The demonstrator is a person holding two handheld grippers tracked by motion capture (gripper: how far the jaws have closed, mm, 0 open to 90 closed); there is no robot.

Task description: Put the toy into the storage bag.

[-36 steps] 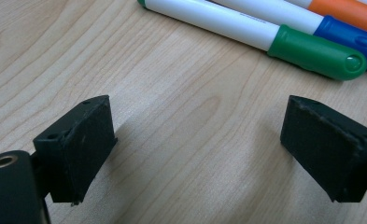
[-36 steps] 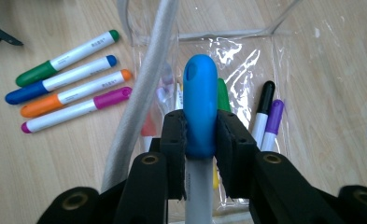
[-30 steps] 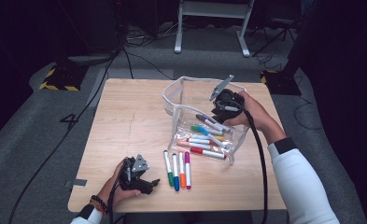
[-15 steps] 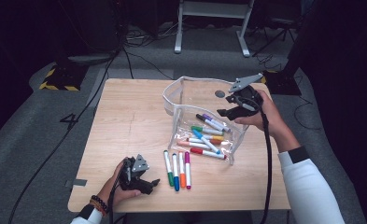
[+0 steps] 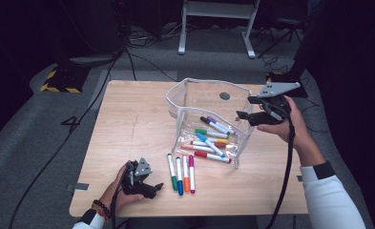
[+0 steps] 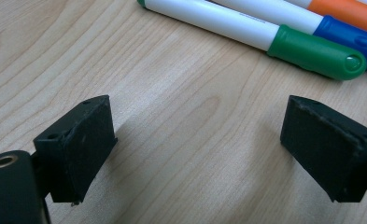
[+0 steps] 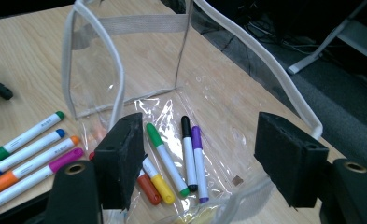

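Pale wooden bench (image 5: 128, 124) carries a clear pouch (image 5: 190, 102) of markers lying open at its middle, beside whose far rim the right tongs (image 5: 242, 116), just opened, hover spread and empty, while the left tongs (image 5: 157, 187) rest spread and empty near four loose markers (image 5: 181, 172).

The left gripper (image 5: 152, 187) rests low in the left hand (image 5: 120, 190), its fingers (image 6: 76, 144) spread with nothing between them. The right gripper (image 5: 242, 116) is held raised in the right hand (image 5: 290, 125); its jaws have just been opening, fingers (image 7: 120, 158) wide apart and empty.
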